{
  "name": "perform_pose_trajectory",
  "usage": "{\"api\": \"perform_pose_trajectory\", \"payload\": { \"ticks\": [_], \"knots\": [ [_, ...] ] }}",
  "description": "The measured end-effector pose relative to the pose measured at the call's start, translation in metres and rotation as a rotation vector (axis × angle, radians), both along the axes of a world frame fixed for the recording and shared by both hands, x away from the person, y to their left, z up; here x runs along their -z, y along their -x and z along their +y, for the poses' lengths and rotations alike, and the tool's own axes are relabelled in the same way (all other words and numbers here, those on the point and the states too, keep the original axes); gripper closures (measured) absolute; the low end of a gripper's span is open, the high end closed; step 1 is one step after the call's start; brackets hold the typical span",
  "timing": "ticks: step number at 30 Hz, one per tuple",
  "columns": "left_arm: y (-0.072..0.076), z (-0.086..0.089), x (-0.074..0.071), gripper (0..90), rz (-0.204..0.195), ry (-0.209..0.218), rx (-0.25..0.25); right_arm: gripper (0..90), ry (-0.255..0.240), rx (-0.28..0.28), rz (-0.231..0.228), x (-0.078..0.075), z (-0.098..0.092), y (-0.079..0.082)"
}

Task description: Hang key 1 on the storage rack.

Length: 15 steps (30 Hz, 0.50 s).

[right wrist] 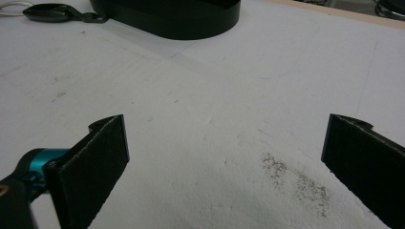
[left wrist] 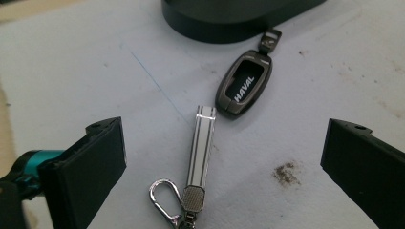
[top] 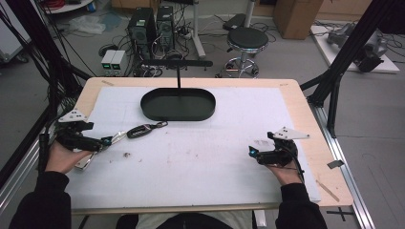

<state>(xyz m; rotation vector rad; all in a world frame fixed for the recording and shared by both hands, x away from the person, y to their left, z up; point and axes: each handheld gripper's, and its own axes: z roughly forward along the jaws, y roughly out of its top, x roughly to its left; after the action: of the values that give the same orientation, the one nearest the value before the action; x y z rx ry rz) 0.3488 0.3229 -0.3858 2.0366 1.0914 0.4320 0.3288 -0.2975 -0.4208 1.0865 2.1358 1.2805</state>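
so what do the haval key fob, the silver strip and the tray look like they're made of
Key fob: dark metallic-looking frame with glints, glossy black face, possibly plastic. Silver strip: polished metal by its bright reflections. Tray: matte black, metal or plastic, unclear.

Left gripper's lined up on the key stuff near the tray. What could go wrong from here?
1. The silver key strap lies thin and flat on the white mat, so the open left gripper may slide over it.
2. The Haval key fob almost touches the strap's tip; closing could nudge it toward the black tray.
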Motion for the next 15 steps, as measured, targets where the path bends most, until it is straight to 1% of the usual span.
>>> {"api": "perform_pose_trajectory", "payload": {
  "ticks": [2, 3, 5, 8, 11, 13, 15],
  "knots": [
    [-0.01, -0.001, 0.008, 2.0, 0.039, -0.007, 0.016, 1.4, -0.005, 0.008, -0.001, 0.0, -0.001, -0.001],
    [-0.013, -0.002, 0.01, 2.0, 0.052, -0.005, 0.017, 1.4, 0.0, 0.01, -0.005, 0.0, -0.002, -0.001],
    [-0.021, -0.004, 0.018, 2.0, 0.091, 0.007, 0.033, 1.4, 0.004, 0.016, -0.005, 0.0, -0.003, -0.001],
    [-0.028, -0.008, 0.026, 2.0, 0.116, 0.007, 0.044, 1.4, 0.008, 0.027, -0.007, 0.0, -0.005, -0.002],
    [-0.033, -0.012, 0.033, 2.0, 0.141, -0.007, 0.059, 1.4, 0.017, 0.037, -0.017, 0.0, -0.004, -0.001],
    [-0.035, -0.011, 0.035, 2.0, 0.15, 0.008, 0.061, 1.4, 0.013, 0.043, -0.025, -0.001, -0.005, 0.0],
    [-0.036, -0.008, 0.035, 5.0, 0.152, 0.022, 0.057, 1.5, 0.008, 0.043, -0.029, -0.002, -0.005, 0.001]
  ]
}}
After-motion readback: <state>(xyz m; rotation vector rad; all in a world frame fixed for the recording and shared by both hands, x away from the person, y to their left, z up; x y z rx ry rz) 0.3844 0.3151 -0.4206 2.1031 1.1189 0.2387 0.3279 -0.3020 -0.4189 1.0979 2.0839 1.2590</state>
